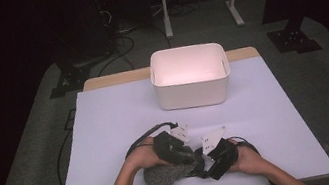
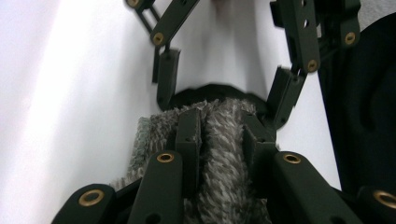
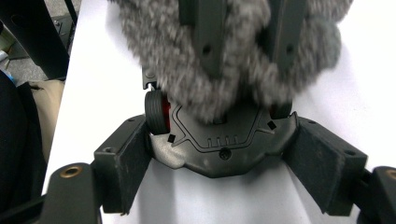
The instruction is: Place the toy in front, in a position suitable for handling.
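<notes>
Left gripper (image 1: 186,157) clamps a fold of the grey fuzzy cloth (image 1: 166,177) at the worktop's (image 1: 108,132) near edge. The right gripper view reveals a toy car (image 3: 219,135) under the cloth, gripped between the right gripper's (image 1: 210,163) wide-set pads.

Both grippers: black bodies, black linkage arms pinned with brass rivets. Left gripper (image 1: 183,154) and right gripper (image 1: 210,162) each carry a grey three-cornered plate with small dark markings. Fingers (image 3: 122,165) are flat black blocks. Black cables trail along bare forearms.
</notes>
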`<state>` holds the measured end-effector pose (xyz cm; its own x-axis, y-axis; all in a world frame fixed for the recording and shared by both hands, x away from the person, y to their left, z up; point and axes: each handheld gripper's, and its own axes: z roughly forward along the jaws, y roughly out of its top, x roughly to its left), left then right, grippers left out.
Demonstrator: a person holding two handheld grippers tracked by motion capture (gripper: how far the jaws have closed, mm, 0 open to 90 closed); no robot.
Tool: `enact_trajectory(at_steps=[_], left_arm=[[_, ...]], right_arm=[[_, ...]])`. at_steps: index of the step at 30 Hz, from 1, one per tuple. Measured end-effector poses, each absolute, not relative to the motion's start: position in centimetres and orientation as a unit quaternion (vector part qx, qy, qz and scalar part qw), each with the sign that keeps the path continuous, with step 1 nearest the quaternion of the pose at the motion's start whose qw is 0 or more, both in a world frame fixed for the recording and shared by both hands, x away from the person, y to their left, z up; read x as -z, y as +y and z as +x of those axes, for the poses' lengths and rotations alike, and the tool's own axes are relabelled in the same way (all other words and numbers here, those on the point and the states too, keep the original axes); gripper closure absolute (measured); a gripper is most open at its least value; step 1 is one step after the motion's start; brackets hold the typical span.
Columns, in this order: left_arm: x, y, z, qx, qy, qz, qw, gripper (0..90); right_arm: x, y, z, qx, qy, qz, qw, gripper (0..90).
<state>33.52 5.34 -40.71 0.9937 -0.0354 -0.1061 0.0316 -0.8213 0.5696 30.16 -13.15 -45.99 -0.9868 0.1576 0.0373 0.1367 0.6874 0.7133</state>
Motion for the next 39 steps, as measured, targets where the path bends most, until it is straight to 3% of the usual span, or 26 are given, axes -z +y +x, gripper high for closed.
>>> enact_trajectory(at_steps=[9,20,26,39], left_arm=[[41.0,3.5,34.3,0.060,-0.002,0.954,0.295,72.5],[40.0,9.4,33.9,0.047,0.045,0.950,0.306,71.5],[40.5,10.4,33.3,0.042,0.047,0.943,0.328,71.3],[40.9,10.7,32.5,0.047,0.036,0.939,0.339,71.8]], right_arm=[[46.0,-13.1,30.0,-0.388,0.918,0.083,0.013,22.9],[46.0,-13.0,30.0,-0.385,0.919,0.078,0.019,22.9],[46.0,-13.0,30.0,-0.386,0.918,0.091,0.014,22.5],[44.5,-12.3,32.0,-0.414,0.901,0.119,-0.051,19.5]])
